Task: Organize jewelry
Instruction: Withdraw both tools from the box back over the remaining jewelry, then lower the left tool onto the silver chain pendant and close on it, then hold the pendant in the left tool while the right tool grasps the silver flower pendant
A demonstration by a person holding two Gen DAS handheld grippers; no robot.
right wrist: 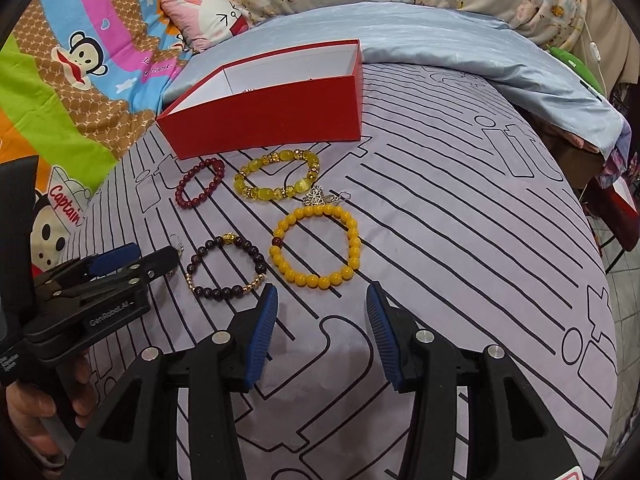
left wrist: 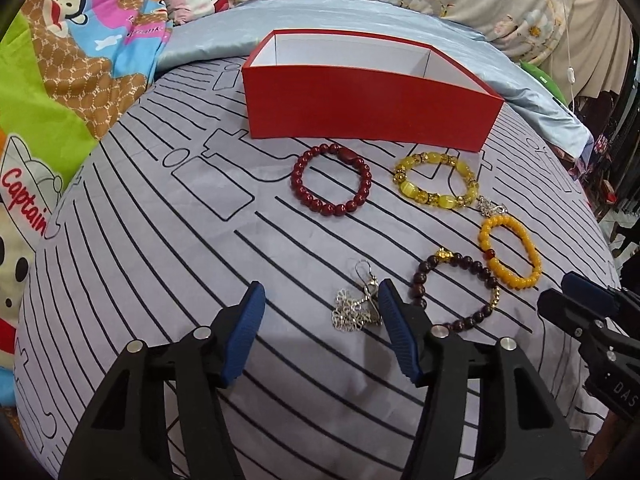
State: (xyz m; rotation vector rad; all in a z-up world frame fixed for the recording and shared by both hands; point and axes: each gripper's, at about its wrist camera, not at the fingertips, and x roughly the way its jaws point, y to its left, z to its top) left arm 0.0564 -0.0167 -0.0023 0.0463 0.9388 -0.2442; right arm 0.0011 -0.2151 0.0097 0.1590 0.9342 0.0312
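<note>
An open red box (left wrist: 368, 104) with a white inside stands at the back of the bed; it also shows in the right wrist view (right wrist: 272, 120). In front lie a dark red bracelet (left wrist: 332, 180), a yellow glass bracelet (left wrist: 438, 180), an orange bracelet (left wrist: 510, 252), a dark brown bracelet (left wrist: 456, 292) and a silver earring (left wrist: 356, 304). A second silver earring (right wrist: 322, 198) lies between the yellow bracelet (right wrist: 276, 178) and the orange bracelet (right wrist: 316, 248). My left gripper (left wrist: 320, 300) is open, low over the first earring. My right gripper (right wrist: 322, 300) is open, just short of the orange bracelet.
The bed cover (right wrist: 460, 240) is grey with black lines. A light blue quilt (right wrist: 440, 40) lies behind the box, cartoon pillows (left wrist: 60, 60) at the left. The bed edge falls away at the right (right wrist: 600, 220).
</note>
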